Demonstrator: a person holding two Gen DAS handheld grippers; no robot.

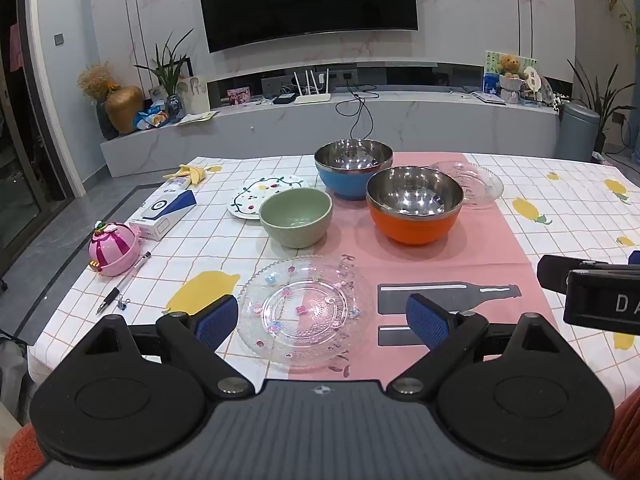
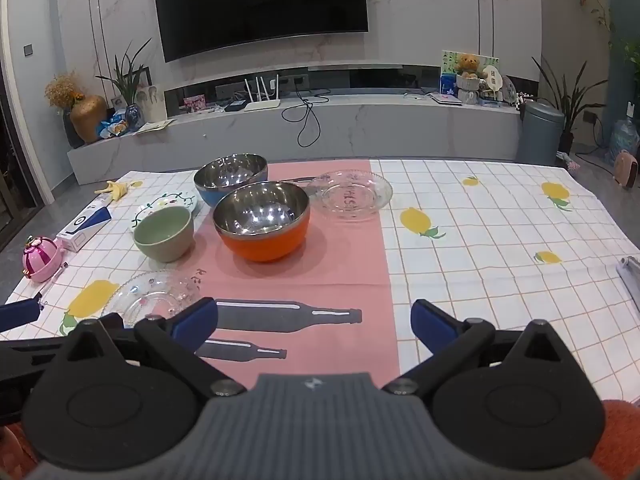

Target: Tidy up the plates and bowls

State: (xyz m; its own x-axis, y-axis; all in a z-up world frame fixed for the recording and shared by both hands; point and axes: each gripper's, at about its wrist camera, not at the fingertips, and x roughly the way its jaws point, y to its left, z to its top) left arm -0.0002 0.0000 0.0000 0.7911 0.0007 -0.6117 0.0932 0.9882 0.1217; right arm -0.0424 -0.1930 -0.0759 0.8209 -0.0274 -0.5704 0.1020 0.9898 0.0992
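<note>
Left wrist view: my left gripper (image 1: pixel 322 318) has its jaws spread wide, with nothing pressed between the pads. A clear glass plate (image 1: pixel 306 312) lies on the bench (image 1: pixel 560 216) at lower centre of the frame, between the fingertips (image 1: pixel 218 320) but not touching them. Above it, a green bowl (image 1: pixel 296 218) sits left of centre, an orange bowl (image 1: pixel 414 208) right of centre, and a blue bowl (image 1: pixel 352 168) behind both. A painted plate (image 1: pixel 250 196) lies just behind the green bowl; a second glass plate (image 1: pixel 476 184) lies just beside the orange bowl, at upper right.

Right wrist view: my right gripper (image 2: pixel 314 324) also has its jaws fully apart and empty, over the pink cloth (image 2: pixel 304 280) at lower centre.
</note>
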